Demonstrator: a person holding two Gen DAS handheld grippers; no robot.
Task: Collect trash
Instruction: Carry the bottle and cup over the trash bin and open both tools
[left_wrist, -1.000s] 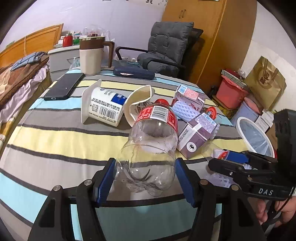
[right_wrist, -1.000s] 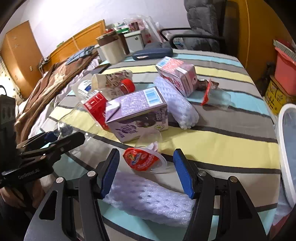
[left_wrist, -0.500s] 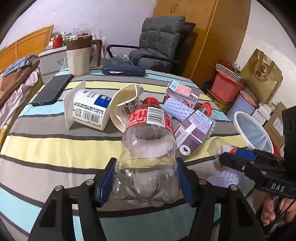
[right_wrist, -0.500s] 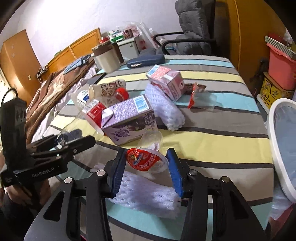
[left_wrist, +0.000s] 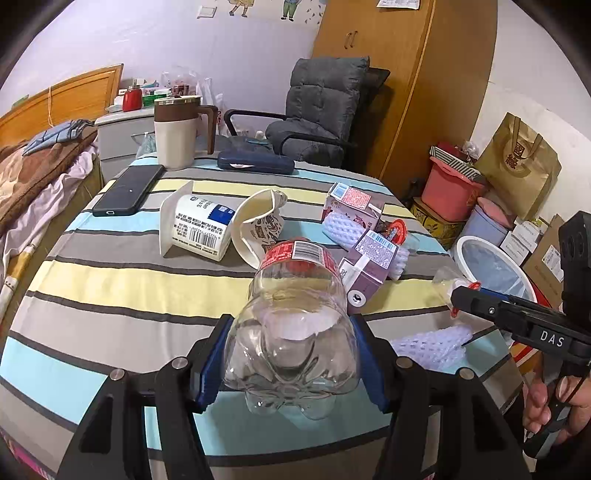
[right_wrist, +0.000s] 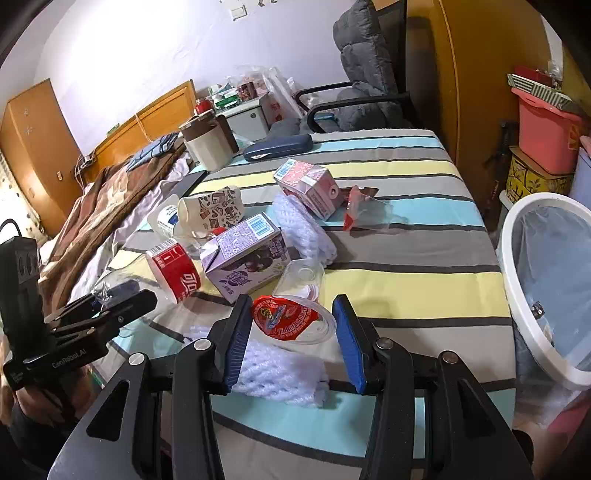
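Observation:
My left gripper (left_wrist: 290, 354) is shut on a clear plastic bottle (left_wrist: 291, 325) with a red label, its blue pads pressing both sides and its base towards the camera, just above the striped table (left_wrist: 110, 280). My right gripper (right_wrist: 291, 332) is shut on a small clear cup with a red foil lid (right_wrist: 288, 315), held above a white foam net (right_wrist: 273, 373). The right wrist view shows the bottle (right_wrist: 173, 273) and the left gripper (right_wrist: 122, 299) at lower left. In the left wrist view, the right gripper (left_wrist: 461, 295) holds the cup (left_wrist: 448, 282) near the white bin (left_wrist: 465, 258).
Left on the table are a purple carton (right_wrist: 243, 254), a pink carton (right_wrist: 306, 184), a second foam net (right_wrist: 306, 229), paper cups (right_wrist: 214, 206), a white tub (left_wrist: 199, 229) and a clear wrapper (right_wrist: 365, 210). Phone (left_wrist: 127, 190), mug (left_wrist: 175, 133) and case (left_wrist: 255, 162) are at the back. The lined bin's rim (right_wrist: 517, 280) is past the table's right edge.
The right gripper's jaws closed on the red-lidded cup and lifted it off the cloth. The left gripper rose slightly with the bottle in it.

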